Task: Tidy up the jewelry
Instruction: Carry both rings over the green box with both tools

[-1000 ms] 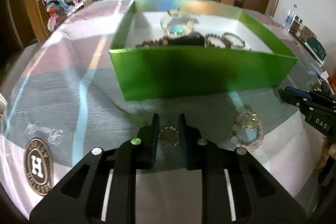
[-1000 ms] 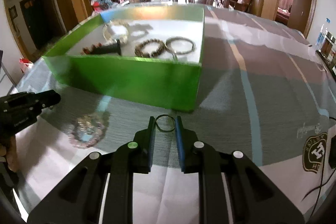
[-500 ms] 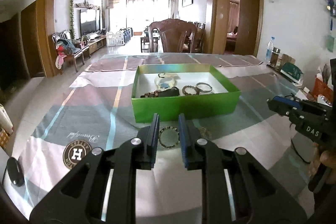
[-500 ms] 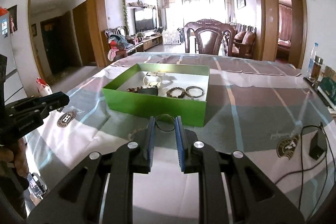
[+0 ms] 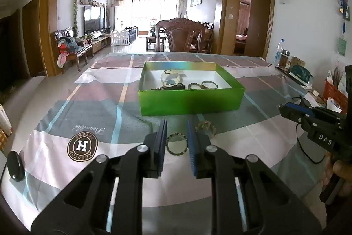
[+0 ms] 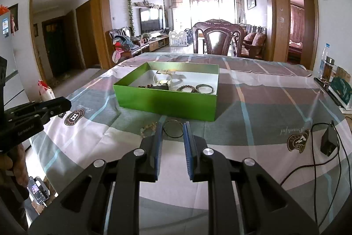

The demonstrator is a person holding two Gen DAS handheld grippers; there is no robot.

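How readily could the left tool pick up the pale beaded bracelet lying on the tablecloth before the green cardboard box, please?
Probably not yet: the left tool already grips a dark beaded bracelet. Otherwise the way looks free, with the pale beaded bracelet just ahead and right on the tablecloth.

1. Tablecloth, near its left edge in the left wrist view: round brown emblem, big "H", ring lettering "AESSTOH", upside down.
2. Beside it, cursive script, inverted, reads "Beautiful".
3. Right gripper's body: white letters "DAS", rest cut off.
4. Right wrist view: second emblem near the tablecloth's right edge; ring text too small to read.
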